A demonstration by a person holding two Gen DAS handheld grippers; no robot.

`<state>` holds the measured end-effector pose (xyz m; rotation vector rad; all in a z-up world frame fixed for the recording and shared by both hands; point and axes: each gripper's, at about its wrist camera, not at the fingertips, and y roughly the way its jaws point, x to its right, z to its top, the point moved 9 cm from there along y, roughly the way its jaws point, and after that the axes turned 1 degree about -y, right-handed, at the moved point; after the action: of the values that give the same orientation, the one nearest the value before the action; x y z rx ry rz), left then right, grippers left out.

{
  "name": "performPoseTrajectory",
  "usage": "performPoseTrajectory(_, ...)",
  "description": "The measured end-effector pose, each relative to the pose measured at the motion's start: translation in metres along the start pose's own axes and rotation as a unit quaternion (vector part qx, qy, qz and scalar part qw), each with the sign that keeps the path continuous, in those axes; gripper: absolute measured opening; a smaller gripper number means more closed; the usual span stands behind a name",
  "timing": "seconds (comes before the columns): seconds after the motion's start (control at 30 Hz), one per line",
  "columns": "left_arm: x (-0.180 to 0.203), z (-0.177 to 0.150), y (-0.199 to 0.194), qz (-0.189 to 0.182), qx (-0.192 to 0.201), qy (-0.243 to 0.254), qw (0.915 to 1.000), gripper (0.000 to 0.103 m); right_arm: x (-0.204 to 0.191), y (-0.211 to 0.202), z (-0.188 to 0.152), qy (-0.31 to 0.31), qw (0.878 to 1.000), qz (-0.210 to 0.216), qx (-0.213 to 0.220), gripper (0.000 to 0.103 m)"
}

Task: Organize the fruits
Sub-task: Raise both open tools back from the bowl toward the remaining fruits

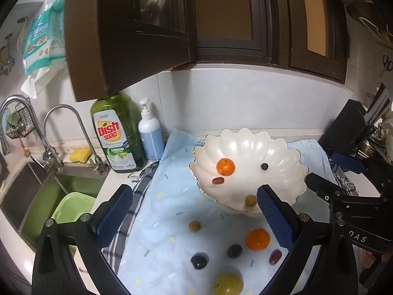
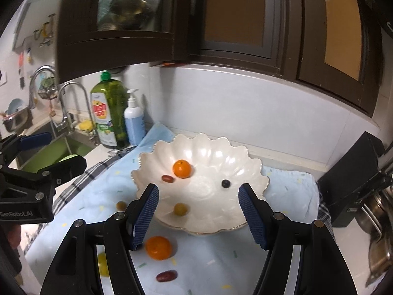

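A white scalloped bowl (image 2: 245, 157) stands on a light blue cloth (image 2: 289, 191). It holds a small orange (image 2: 181, 168), a red grape (image 2: 167, 178), a blueberry (image 2: 226, 184) and a green grape (image 2: 180, 209). My right gripper (image 2: 199, 211) hovers open over the bowl's near side, with nothing between its pads. In front of the bowl (image 1: 245, 145), loose on the cloth, lie an orange (image 1: 257, 239), a red grape (image 1: 275, 257), two dark fruits (image 1: 198, 261), a brownish grape (image 1: 194, 226) and a yellow-green fruit (image 1: 227, 284). My left gripper (image 1: 194, 211) is open above them, holding nothing.
A sink (image 1: 36, 196) with a green basin (image 1: 71, 209) lies to the left, with taps, a dish soap bottle (image 1: 118, 135) and a pump bottle (image 1: 150, 132) behind it. Dark cabinets (image 1: 221, 24) hang overhead. A black box (image 2: 351, 182) and metal pots (image 2: 378, 221) stand at the right.
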<state>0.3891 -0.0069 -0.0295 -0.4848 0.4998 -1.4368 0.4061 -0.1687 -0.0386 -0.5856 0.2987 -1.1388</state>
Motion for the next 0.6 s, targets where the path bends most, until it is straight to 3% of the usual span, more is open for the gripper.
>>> performPoseTrajectory(0.3,0.002,-0.021,-0.03,0.019,0.028,0.011,0.9994,0.102,-0.021,-0.018,-0.015,-0.028,0.999,0.02,0.011,0.068)
performPoseTrajectory(0.6,0.009,-0.057,-0.041,0.03,0.028,0.028,0.9988,0.098,-0.034,-0.022,-0.046,-0.047,0.998,0.042,0.0,0.068)
